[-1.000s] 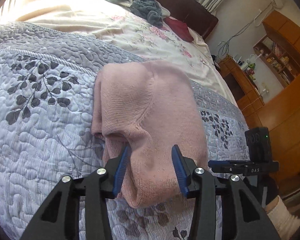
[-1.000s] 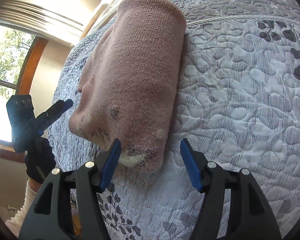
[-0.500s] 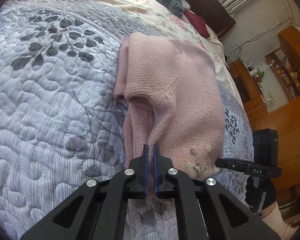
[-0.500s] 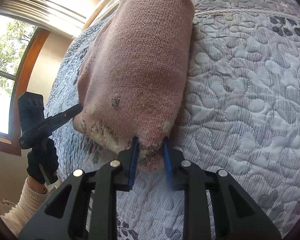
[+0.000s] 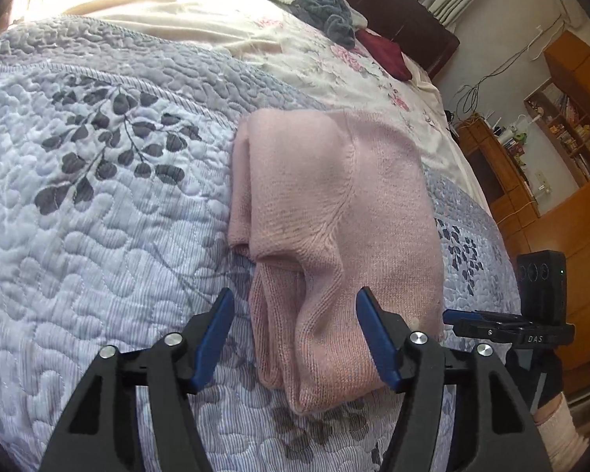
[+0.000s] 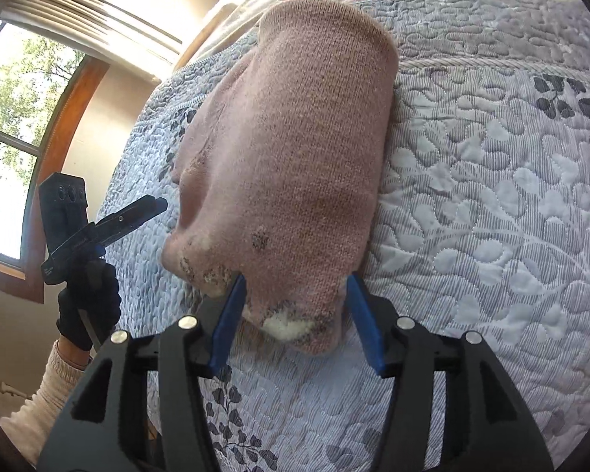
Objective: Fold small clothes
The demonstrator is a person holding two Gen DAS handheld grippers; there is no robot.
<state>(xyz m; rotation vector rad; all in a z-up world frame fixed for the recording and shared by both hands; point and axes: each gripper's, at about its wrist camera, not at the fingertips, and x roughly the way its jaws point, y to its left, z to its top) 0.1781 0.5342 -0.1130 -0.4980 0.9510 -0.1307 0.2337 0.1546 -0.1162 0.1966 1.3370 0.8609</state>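
Observation:
A folded pink knit sweater (image 5: 334, 216) lies on the grey-blue leaf-print quilt (image 5: 98, 216). My left gripper (image 5: 295, 306) stands open, its blue fingers on either side of the sweater's near folded end. In the right wrist view the same sweater (image 6: 287, 149) shows from its other end, with dark and white pattern patches near the edge. My right gripper (image 6: 295, 291) is open too, fingers straddling that near edge without pinching it. Each view shows the other gripper (image 5: 503, 324) (image 6: 110, 228) off the bed's edge, held by a black-gloved hand (image 6: 86, 306).
Grey clothes (image 5: 322, 8) and a dark red garment (image 5: 385, 53) lie far up the bed by the dark headboard. Wooden shelves and cabinets (image 5: 562, 126) stand beyond the bed. A window (image 6: 11, 118) is on the other side.
Both grippers shut on the sweater's ends half a second ago and have since opened and let go. The sweater rests folded on the quilt.

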